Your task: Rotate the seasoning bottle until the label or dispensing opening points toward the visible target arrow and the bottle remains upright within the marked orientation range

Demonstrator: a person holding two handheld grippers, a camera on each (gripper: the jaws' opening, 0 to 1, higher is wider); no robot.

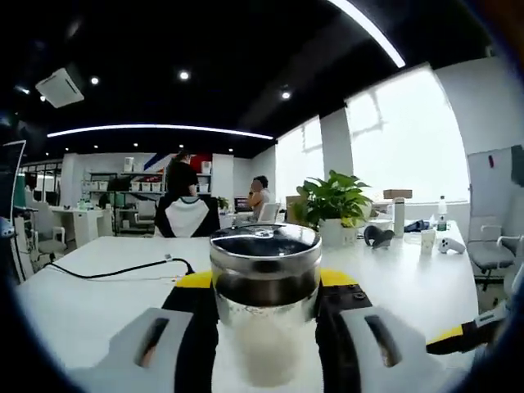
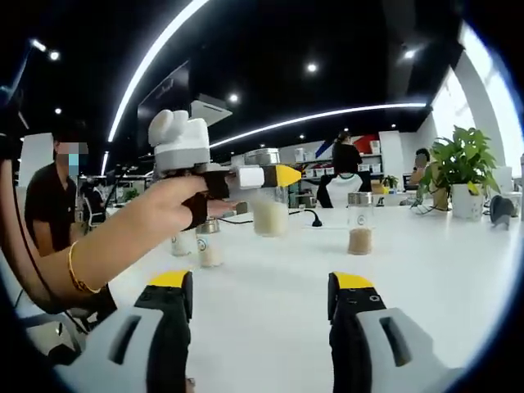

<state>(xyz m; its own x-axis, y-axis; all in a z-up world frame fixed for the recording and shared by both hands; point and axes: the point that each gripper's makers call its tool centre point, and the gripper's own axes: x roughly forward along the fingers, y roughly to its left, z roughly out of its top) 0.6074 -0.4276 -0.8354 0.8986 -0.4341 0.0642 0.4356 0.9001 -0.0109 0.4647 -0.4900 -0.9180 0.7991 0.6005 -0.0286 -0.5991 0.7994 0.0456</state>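
A clear seasoning bottle [image 1: 264, 282] with a shiny metal lid and pale powder inside stands upright between my left gripper's [image 1: 266, 327] jaws, which are shut on its glass body above the white table [image 1: 98, 303]. In the right gripper view the same bottle [image 2: 269, 214] hangs just above the table [image 2: 270, 286], held near its top by the left gripper [image 2: 274, 177] in a person's hand [image 2: 155, 217]. My right gripper [image 2: 262, 299] stands open low over the table, nothing between its yellow-tipped fingers [image 2: 352, 282]. Its tip [image 1: 463, 336] enters the left gripper view at lower right.
A second bottle with brown powder [image 2: 359, 223] stands on the table to the right. Two small bottles [image 2: 208, 244] stand behind the hand. A black cable [image 1: 115, 270], a potted plant [image 1: 334, 205], cups and people on chairs are farther back.
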